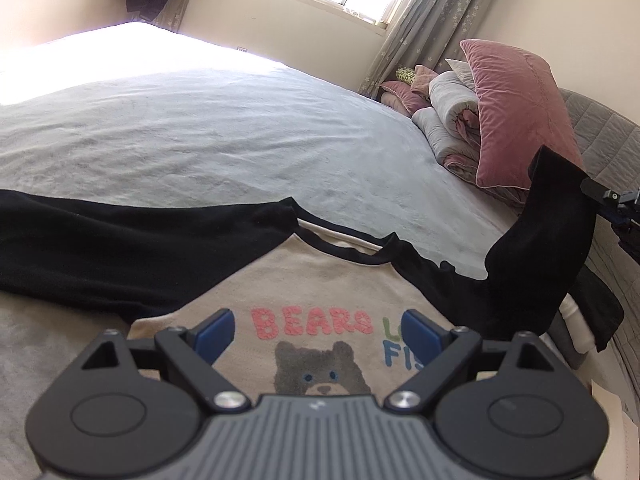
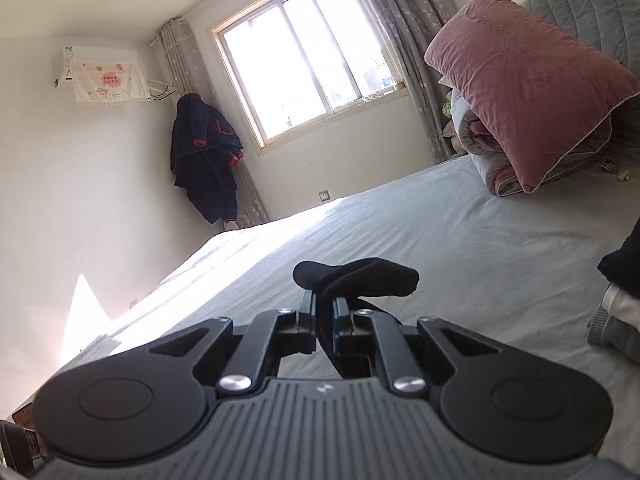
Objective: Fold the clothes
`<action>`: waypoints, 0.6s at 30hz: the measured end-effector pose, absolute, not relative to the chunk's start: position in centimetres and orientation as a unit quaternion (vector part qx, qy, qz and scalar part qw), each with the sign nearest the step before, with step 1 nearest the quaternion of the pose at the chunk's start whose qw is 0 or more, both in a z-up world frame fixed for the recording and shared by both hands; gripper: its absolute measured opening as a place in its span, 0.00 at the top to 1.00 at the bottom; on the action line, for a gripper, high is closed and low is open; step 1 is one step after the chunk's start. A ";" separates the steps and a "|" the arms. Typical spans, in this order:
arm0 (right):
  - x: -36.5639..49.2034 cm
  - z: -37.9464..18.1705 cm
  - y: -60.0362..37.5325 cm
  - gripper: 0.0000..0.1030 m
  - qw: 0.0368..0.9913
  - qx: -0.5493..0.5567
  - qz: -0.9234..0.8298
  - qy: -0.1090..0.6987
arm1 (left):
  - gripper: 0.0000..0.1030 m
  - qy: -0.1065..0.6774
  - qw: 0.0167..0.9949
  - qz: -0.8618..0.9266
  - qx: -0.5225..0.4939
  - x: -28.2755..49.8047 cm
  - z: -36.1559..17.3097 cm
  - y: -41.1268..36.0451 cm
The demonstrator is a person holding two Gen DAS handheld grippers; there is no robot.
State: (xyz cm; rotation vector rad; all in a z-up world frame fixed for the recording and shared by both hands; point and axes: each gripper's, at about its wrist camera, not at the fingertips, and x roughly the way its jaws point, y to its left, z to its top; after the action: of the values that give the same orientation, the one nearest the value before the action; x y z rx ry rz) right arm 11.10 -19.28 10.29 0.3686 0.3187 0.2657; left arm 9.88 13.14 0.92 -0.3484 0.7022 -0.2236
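Observation:
A beige sweatshirt (image 1: 304, 280) with black sleeves, a bear print and the word BEARS lies face up on the bed. My left gripper (image 1: 316, 330) hovers open over its chest, blue pads wide apart with nothing between them. The shirt's left sleeve (image 1: 100, 240) lies flat, stretched out to the left. Its right sleeve (image 1: 548, 240) is lifted up off the bed at the right, pinched at the cuff by my right gripper (image 1: 592, 190). In the right wrist view my right gripper (image 2: 325, 312) is shut on the black sleeve cuff (image 2: 360, 278), which bunches above the fingertips.
The bed (image 1: 240, 128) with a pale grey sheet stretches far ahead. A pink pillow (image 1: 516, 108) and folded quilts (image 1: 448, 120) are stacked at the headboard on the right. A window (image 2: 304, 64) and a dark hanging coat (image 2: 206, 160) are on the far walls.

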 end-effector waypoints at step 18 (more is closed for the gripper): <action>9.5 2.9 -4.8 0.91 0.934 0.111 0.133 0.312 | 0.12 0.360 0.892 -0.123 -0.246 8.7 -0.6 17.4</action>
State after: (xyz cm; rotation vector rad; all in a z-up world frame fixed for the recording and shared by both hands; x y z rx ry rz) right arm 9.51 -4.78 2.93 0.2269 0.6383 0.2728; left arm 8.73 17.44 -0.56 -0.5102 0.7467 -0.2545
